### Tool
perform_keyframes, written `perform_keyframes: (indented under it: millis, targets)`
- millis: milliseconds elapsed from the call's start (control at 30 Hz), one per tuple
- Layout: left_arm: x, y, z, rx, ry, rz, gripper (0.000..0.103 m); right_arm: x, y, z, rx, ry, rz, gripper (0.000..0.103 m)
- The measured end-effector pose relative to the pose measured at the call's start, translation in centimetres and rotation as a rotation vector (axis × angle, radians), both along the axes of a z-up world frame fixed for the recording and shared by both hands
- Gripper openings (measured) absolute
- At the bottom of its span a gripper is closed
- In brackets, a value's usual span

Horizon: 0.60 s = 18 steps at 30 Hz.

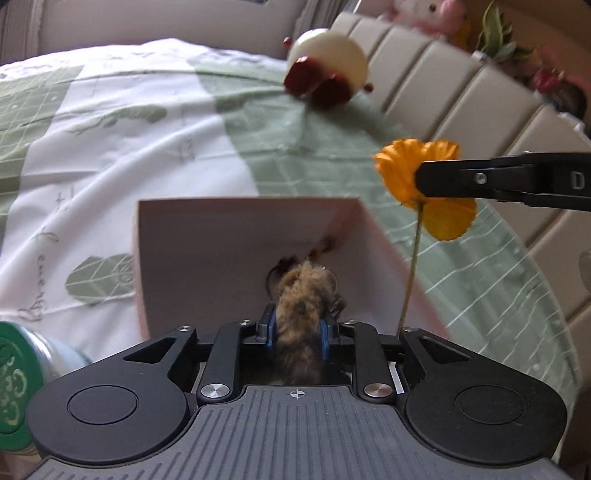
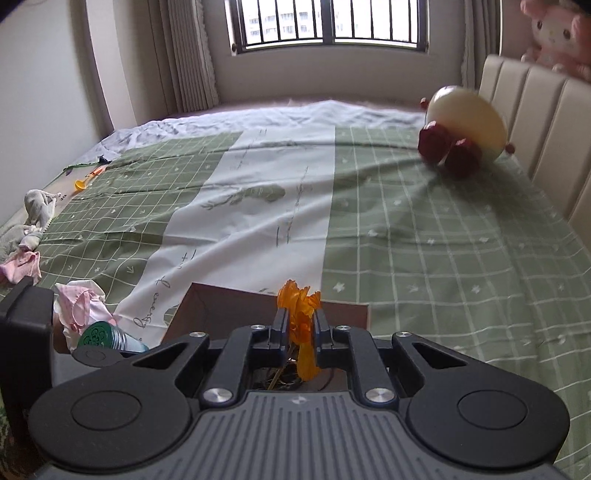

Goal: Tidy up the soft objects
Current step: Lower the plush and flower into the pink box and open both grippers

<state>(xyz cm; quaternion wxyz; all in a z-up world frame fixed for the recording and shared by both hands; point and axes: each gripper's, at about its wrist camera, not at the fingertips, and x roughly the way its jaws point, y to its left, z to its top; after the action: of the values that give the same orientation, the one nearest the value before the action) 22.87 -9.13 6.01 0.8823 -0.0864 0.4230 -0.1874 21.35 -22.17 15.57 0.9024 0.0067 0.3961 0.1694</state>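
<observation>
Left wrist view: left hand-held gripper (image 1: 297, 328) clamps a furry brown toy (image 1: 301, 295) over the pink box (image 1: 192, 258); right hand-held gripper (image 2: 298, 325) pinches an orange flower (image 1: 402, 166) nearby, likely for boxing.

Home bedroom — made bed (image 2: 424, 236), padded headboard (image 2: 535, 122), barred window (image 2: 332, 22)

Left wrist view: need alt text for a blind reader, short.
The left gripper is shut on a brown furry toy held over an open pink box on a green-and-white bedspread. At right, the right gripper is shut on an orange fabric flower; a cream-and-red plush lies beyond.
</observation>
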Motion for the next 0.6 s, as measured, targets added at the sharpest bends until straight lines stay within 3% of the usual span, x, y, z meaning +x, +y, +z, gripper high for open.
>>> perform_keyframes:
  millis: [167, 333, 400, 500, 600]
  targets:
    - [-2.2, 0.6, 1.0, 0.075, -0.1, -0.045, 0.024, 2.0, 2.5, -3.0, 0.076, 0.118, 0.02, 0.013]
    - [-4.5, 1.9, 2.2, 0.047, -0.167, -0.046, 0.024, 2.4, 4.3, -6.4, -0.053, 0.162, 0.023, 0.013]
    - [-4.9, 2.4, 3.1, 0.001, -0.187, -0.046, 0.024, 2.5, 3.6, -6.7, -0.055, 0.184, 0.012, 0.013]
    - [-5.6, 3.0, 4.4, -0.07, -0.215, -0.032, 0.024, 1.7, 1.9, -5.6, -0.006, 0.184, 0.014, 0.021]
    - [-5.2, 1.8, 4.1, -0.004, -0.159, -0.041, 0.023, 0.4, 0.2, -3.6, 0.045, 0.138, 0.001, 0.046]
